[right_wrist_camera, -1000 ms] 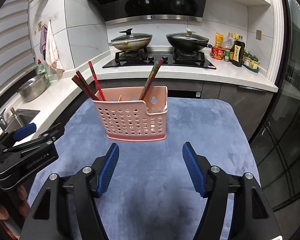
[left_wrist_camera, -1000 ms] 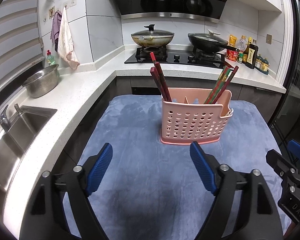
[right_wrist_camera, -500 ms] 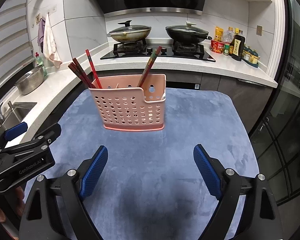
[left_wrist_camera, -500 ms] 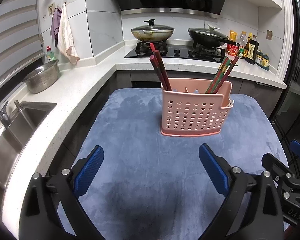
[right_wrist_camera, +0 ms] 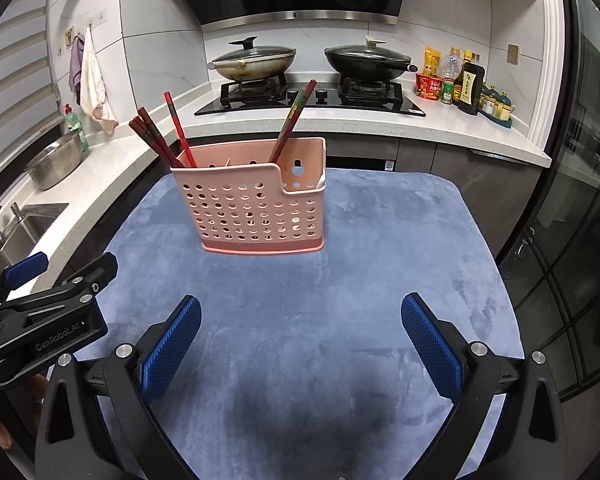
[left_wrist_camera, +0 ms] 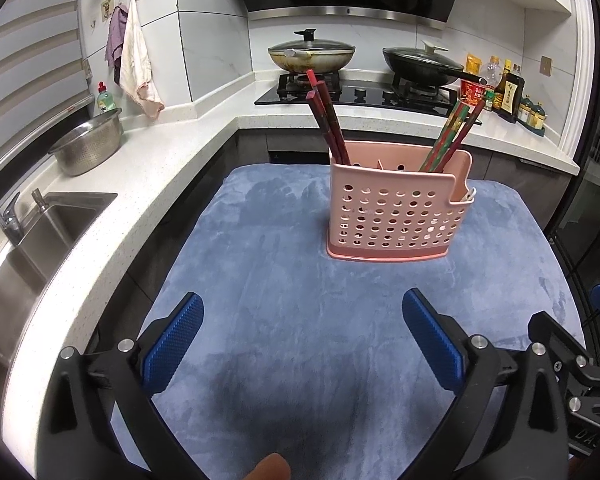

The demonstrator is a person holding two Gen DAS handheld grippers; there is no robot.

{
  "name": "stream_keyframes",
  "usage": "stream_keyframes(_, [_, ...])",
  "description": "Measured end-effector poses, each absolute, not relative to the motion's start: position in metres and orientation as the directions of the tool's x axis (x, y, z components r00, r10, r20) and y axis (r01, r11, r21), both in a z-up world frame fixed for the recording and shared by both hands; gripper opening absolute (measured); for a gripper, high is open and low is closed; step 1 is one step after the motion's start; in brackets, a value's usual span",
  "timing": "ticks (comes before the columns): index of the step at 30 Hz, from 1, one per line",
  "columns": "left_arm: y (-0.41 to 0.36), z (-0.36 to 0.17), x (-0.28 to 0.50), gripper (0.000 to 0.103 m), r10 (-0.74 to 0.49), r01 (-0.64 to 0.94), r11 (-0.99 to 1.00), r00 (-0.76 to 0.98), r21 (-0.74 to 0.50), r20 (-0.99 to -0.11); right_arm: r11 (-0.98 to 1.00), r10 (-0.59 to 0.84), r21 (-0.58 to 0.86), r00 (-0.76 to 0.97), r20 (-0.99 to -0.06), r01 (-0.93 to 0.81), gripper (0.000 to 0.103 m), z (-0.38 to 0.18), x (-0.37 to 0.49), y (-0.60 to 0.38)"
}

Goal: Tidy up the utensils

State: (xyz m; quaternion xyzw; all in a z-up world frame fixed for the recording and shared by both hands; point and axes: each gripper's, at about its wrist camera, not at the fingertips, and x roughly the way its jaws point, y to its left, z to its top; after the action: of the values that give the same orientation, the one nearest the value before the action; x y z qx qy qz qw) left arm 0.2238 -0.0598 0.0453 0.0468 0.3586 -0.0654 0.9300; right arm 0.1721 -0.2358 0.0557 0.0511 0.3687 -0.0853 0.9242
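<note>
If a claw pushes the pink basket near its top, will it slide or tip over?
The basket is probably light: thin perforated plastic. It stands tall on a narrow base, so a high push may tip it. The soft blue cloth likely grips the base, which makes sliding harder. The leaning chopsticks could shift.

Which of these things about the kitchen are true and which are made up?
1. The pink basket stands on the blue cloth. True.
2. The chopsticks lie flat on the cloth. False: they stand leaning in the basket.
3. Both pans on the stove have lids. True: the left pan and the black pan are covered.
4. The right hand-held gripper squeezes a chopstick. False: its jaws are opening with nothing between them.
5. The metal bowl sits inside the sink. False: it rests on the counter beside the sink.
</note>
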Motion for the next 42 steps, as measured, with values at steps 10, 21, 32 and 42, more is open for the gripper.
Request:
stream_keyframes(10, [-0.064, 0.041, 0.222, 0.096, -0.072, 0.154, 0.986, 0.732, 0.062, -0.677, 0.98, -0.123, 0.028, 0.708, -0.695, 0.197, 0.097, 0.053, 0.173, -0.236])
stream_keyframes(21, [-0.065, 0.037, 0.221, 0.096, -0.074, 0.16, 0.985, 0.721, 0.061, -0.689, 0.98, -0.123, 0.024, 0.7, -0.704, 0.197, 0.097, 0.048, 0.172, -0.234])
stream_keyframes(32, [-0.066, 0.033, 0.221, 0.096, -0.073, 0.159, 0.985, 0.715, 0.061, -0.695, 0.98, -0.121, 0.026, 0.698, -0.706, 0.196, 0.097, 0.047, 0.171, -0.232])
stream_keyframes(42, [-0.063, 0.033, 0.223, 0.096, -0.068, 0.148, 0.988, 0.713, 0.054, -0.698, 0.981, -0.121, 0.024, 0.696, -0.708, 0.195, 0.097, 0.047, 0.172, -0.231])
